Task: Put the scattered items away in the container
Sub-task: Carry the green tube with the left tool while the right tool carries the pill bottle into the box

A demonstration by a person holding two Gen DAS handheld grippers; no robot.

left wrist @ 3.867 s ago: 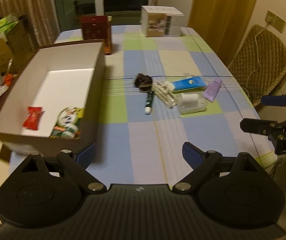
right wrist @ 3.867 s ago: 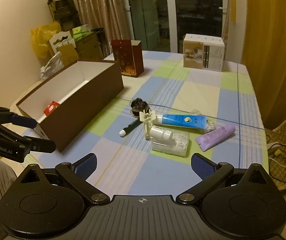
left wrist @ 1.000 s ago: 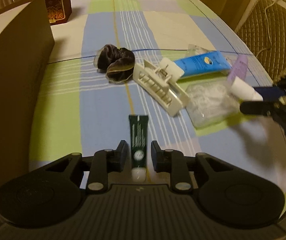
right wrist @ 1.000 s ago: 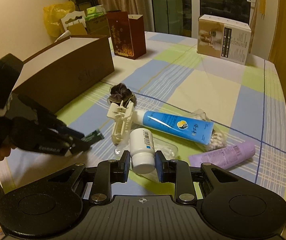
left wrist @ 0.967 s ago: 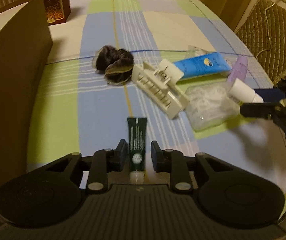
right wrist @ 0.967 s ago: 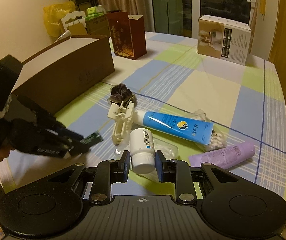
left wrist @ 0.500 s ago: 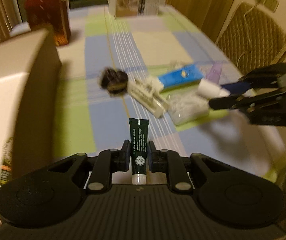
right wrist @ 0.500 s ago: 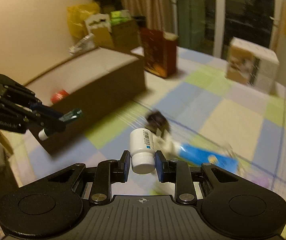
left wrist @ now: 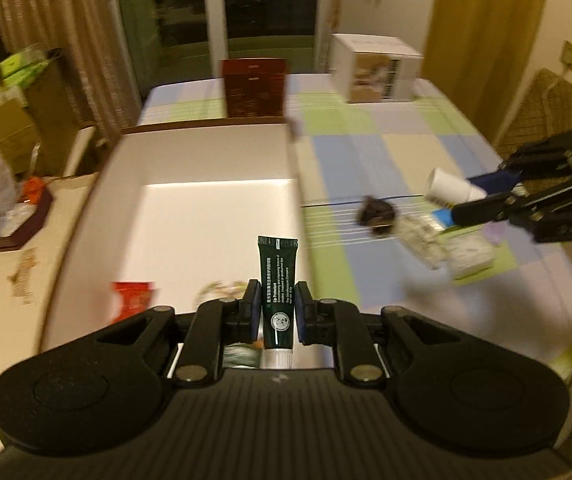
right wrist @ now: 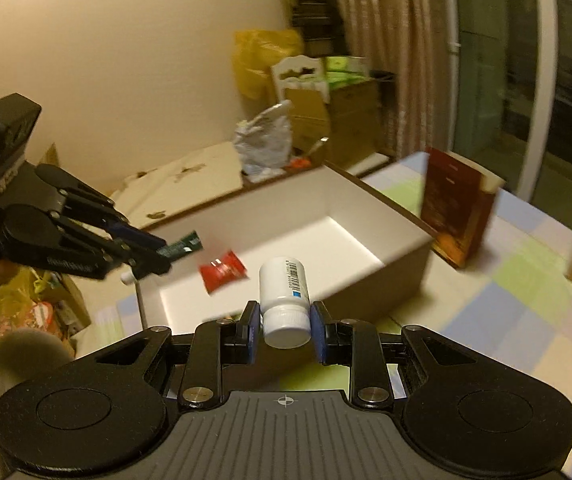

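Now your left gripper (left wrist: 276, 312) pinches the green tube (left wrist: 277, 280) above the box (left wrist: 206, 160); your right gripper (right wrist: 284, 326) clamps the white bottle (right wrist: 285, 296) near its rim.

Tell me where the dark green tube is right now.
The dark green tube is clamped upright in the left gripper, held over the near end of the brown box, in the left wrist view.

My left wrist camera looks forward along its fingers, down from above the near end of the box (left wrist: 210, 152), across the table (left wrist: 386, 152) toward the window. My right wrist camera faces left over the same box (right wrist: 386, 216), close above it. Each view catches the other gripper; both share the box.
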